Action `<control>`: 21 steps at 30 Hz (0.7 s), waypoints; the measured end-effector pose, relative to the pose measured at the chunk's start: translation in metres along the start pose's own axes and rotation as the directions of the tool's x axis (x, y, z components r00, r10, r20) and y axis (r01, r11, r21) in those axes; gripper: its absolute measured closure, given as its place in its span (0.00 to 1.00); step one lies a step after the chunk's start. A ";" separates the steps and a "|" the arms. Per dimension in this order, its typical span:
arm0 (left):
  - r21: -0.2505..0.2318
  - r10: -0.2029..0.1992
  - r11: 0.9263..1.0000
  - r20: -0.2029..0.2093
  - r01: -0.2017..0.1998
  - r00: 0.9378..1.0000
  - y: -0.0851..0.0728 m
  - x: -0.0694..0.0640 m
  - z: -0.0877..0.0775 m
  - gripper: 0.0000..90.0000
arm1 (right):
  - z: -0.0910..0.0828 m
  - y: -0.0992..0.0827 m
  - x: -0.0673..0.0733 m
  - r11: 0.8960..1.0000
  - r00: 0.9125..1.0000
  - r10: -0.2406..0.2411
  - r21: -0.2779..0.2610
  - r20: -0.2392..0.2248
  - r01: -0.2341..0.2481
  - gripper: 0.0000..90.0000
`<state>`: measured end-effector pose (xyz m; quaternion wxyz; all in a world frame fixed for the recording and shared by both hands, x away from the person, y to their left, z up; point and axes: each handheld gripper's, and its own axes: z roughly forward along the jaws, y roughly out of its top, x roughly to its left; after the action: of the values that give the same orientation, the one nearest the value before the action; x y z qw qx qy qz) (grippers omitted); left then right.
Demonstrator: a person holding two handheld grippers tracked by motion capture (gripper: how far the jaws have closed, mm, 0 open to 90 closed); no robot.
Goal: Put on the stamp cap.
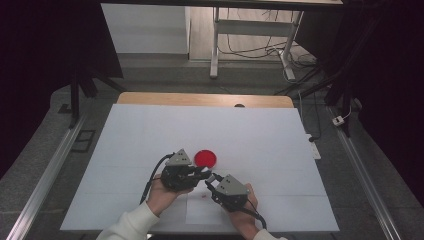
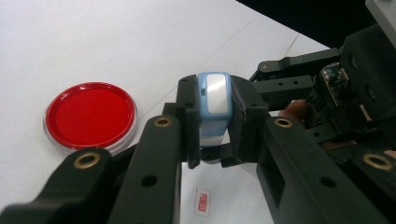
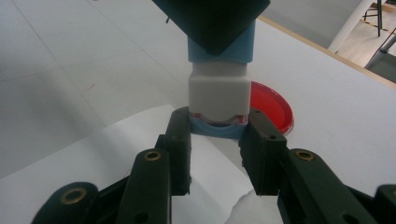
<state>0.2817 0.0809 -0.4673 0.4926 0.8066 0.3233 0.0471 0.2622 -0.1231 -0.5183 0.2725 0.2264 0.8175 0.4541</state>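
A small blue and white case (image 2: pixel 214 100) hangs above the table between both grippers. My left gripper (image 2: pixel 215 122) is shut on its blue sides, with the pale face turned up. From the opposite side, my right gripper (image 3: pixel 218 133) is shut on the case's rounded blue end (image 3: pixel 217 129), below its white body (image 3: pixel 218 93). In the high view the left gripper (image 1: pixel 204 173) and the right gripper (image 1: pixel 210 180) meet tip to tip near the table's front, and the case is hidden between them. A red round dish (image 1: pixel 205 158) lies flat just behind them.
The white table (image 1: pixel 150 135) has a wooden strip (image 1: pixel 200 98) along its far edge. A loose white sheet (image 1: pixel 202 214) lies at the front, with a small red and white label (image 2: pixel 202 202) beside it. Frame legs and cables stand on the floor beyond.
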 end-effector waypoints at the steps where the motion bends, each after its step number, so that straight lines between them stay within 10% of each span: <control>1: 0.001 -0.002 1.000 0.002 0.002 1.000 0.000 0.000 0.000 0.83 | 0.000 0.000 0.000 1.000 1.000 -0.003 0.000 0.001 0.003 0.72; 21: 0.035 -0.021 0.999 0.030 0.020 0.999 -0.001 0.005 0.000 0.84 | 0.000 -0.001 0.003 0.998 0.997 -0.069 0.014 0.021 0.068 0.72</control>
<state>0.2853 0.0834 -0.4692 0.4838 0.8124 0.3245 0.0241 0.2597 -0.1216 -0.5193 0.2952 0.2048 0.8247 0.4368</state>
